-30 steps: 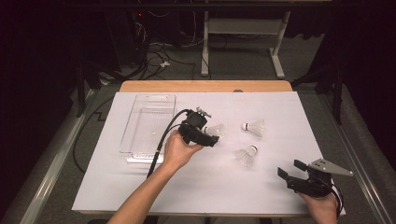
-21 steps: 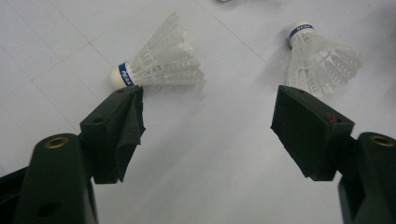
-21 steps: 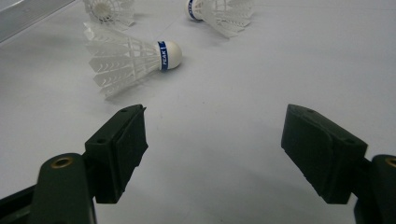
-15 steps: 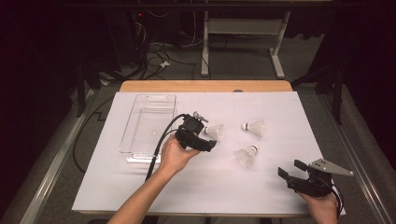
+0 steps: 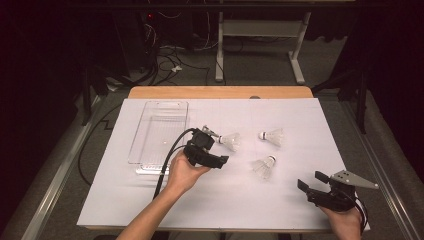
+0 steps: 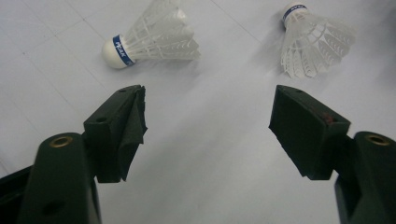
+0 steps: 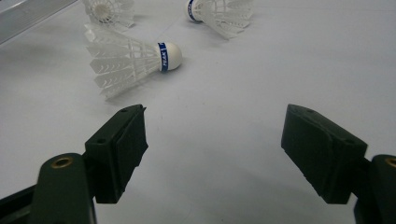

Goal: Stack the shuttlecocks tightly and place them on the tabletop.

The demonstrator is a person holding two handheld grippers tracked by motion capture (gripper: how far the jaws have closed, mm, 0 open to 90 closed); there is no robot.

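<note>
- My left gripper has its jaws spread wide with nothing between them; in the left gripper view only bare white sheet lies in the gap.
- Past those jaws, in the left gripper view, two shuttlecocks lie on their sides: one beyond the left jaw, cork pointing left, and another beyond the right jaw, cork away from me.
- From the high view, the left gripper sits near the middle of the white sheet, just beside the nearest shuttlecock, not touching it that I can see.
- My left hand grips the body of that gripper, and its black cable loops back towards the near edge.
- My right gripper also has its jaws apart and empty, and rests by the near right corner of the sheet.
- In the right gripper view, a shuttlecock lies ahead of the left jaw, its cork with a blue band pointing right; two more lie farther off.
- In the high view, that one is the near shuttlecock, well apart from the right gripper; the third lies behind it, towards the far edge.
- A clear plastic tray stands on the left part of the sheet, just left of the left gripper.
- The sheet covers a wooden table, whose top shows along the far edge.
</note>
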